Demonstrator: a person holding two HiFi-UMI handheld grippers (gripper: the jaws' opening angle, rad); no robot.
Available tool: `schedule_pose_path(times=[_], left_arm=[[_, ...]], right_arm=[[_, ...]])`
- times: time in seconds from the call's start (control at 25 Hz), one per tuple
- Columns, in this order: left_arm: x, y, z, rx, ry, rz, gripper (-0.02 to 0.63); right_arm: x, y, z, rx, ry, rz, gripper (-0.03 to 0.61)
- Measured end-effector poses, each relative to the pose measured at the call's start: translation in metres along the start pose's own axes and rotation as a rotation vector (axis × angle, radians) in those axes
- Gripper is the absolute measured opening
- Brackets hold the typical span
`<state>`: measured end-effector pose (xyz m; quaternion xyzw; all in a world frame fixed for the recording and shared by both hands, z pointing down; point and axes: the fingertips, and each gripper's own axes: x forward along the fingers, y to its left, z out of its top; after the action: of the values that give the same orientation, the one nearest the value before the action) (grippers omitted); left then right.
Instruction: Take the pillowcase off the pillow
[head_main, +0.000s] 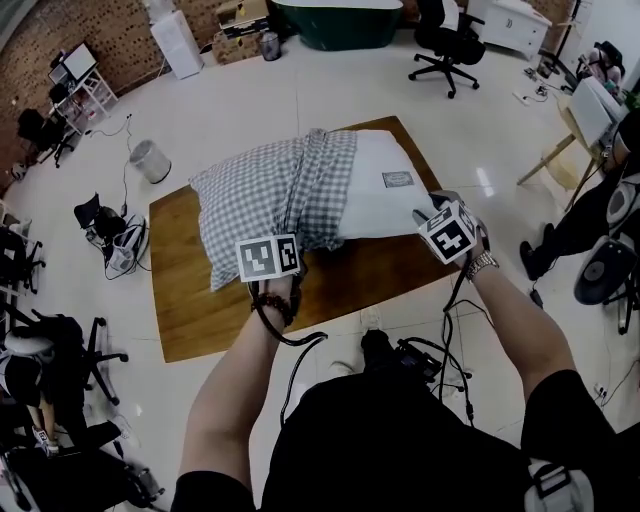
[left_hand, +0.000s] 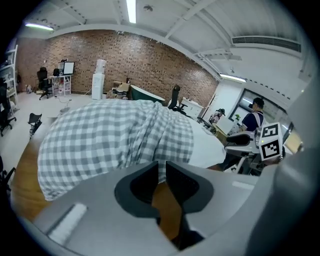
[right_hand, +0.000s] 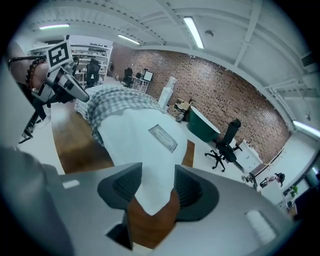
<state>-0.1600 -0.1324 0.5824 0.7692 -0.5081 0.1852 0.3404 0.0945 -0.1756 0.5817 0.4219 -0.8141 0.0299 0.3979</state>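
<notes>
A white pillow (head_main: 385, 185) lies on a wooden table (head_main: 190, 320), its left half inside a grey-and-white checked pillowcase (head_main: 270, 190) bunched near the middle. My left gripper (left_hand: 161, 172) is at the pillowcase's near edge. Its jaws stand a narrow slit apart, with checked cloth (left_hand: 115, 137) showing at the tips and bare wood below. My right gripper (right_hand: 156, 185) is open at the pillow's bare near right corner (right_hand: 150, 195), which lies between the wide-apart pads without being pressed. From the head view, each marker cube hides its own jaws.
The table stands on a pale floor. A white bin (head_main: 150, 160) and bags (head_main: 115, 240) are on the floor to the left. Office chairs (head_main: 445, 40) and a green tub (head_main: 335, 22) are at the back. A person (head_main: 600, 210) sits at the right.
</notes>
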Motion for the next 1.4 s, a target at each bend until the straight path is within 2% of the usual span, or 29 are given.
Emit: schedule_pose_path(times=[0.2, 0.4, 0.52, 0.68, 1.0, 1.4], left_arm=[[-0.018, -0.021, 0.012, 0.07, -0.022, -0.023, 0.063], [0.003, -0.052, 0.034, 0.097, -0.031, -0.031, 0.071], [0.006, -0.055, 0.041, 0.122, -0.034, -0.059, 0.08], [-0.006, -0.068, 0.08, 0.206, -0.034, -0.01, 0.098], [0.034, -0.081, 0.167, 0.313, 0.013, 0.012, 0.143], [0.115, -0.055, 0.216, 0.362, 0.154, 0.02, 0.195]], right_arm=[[-0.024, 0.011, 0.021, -0.019, -0.038, -0.008, 0.202], [-0.045, -0.019, 0.034, -0.04, -0.071, 0.005, 0.202], [-0.046, -0.015, 0.045, -0.054, -0.092, 0.019, 0.202], [-0.041, -0.029, 0.066, -0.082, -0.111, 0.038, 0.202], [0.005, -0.08, 0.107, -0.118, -0.117, 0.136, 0.204], [0.093, -0.115, 0.132, -0.119, -0.097, 0.266, 0.211]])
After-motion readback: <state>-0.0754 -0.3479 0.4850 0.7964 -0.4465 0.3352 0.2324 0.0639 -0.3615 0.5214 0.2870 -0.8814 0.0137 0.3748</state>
